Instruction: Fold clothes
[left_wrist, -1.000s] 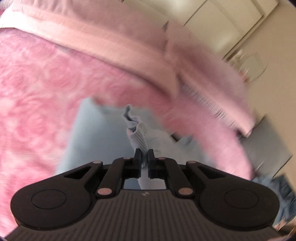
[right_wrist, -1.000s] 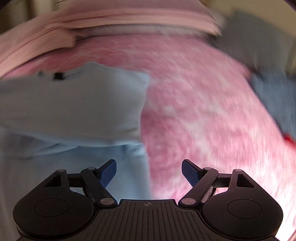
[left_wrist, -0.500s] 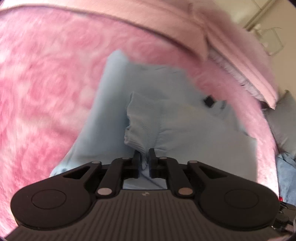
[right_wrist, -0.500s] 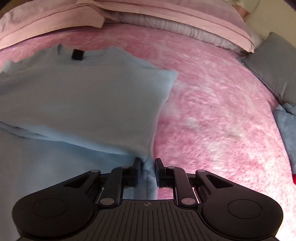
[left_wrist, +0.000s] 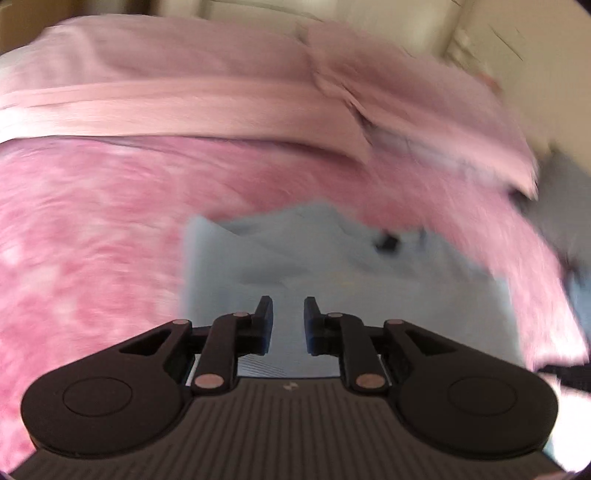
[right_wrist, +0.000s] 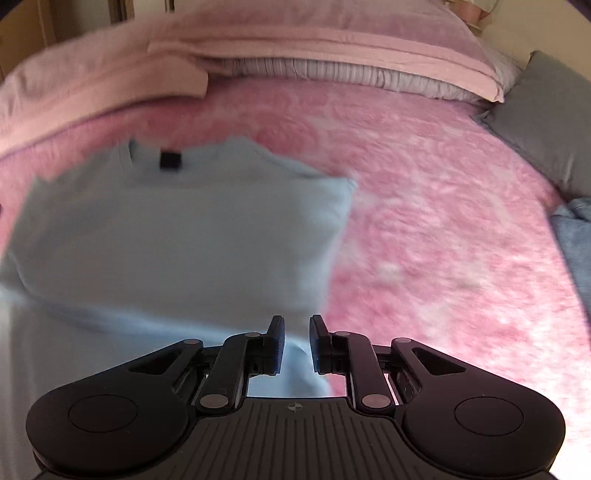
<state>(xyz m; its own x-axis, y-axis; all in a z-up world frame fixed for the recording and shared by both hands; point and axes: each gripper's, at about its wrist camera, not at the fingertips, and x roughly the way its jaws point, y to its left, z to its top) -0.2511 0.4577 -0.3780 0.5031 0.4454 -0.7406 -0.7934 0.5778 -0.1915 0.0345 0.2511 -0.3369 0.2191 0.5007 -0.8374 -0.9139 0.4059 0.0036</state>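
change: both claws, clamped on cloth half a second ago, now stand parted and empty
left claw (left_wrist: 288, 314): narrow gap, nothing between fingers, hovers over shirt
right claw (right_wrist: 296, 332): narrow gap, holds nothing, over shirt's right edge
shirt (right_wrist: 177, 229): light blue, flat on pink blanket (right_wrist: 424, 206) mid-bed, sides folded in, collar tag toward pillows (right_wrist: 332, 48)
meaning: sleeve fold looks released and laid; lower part, near the claws, seems unfolded
view: blurred
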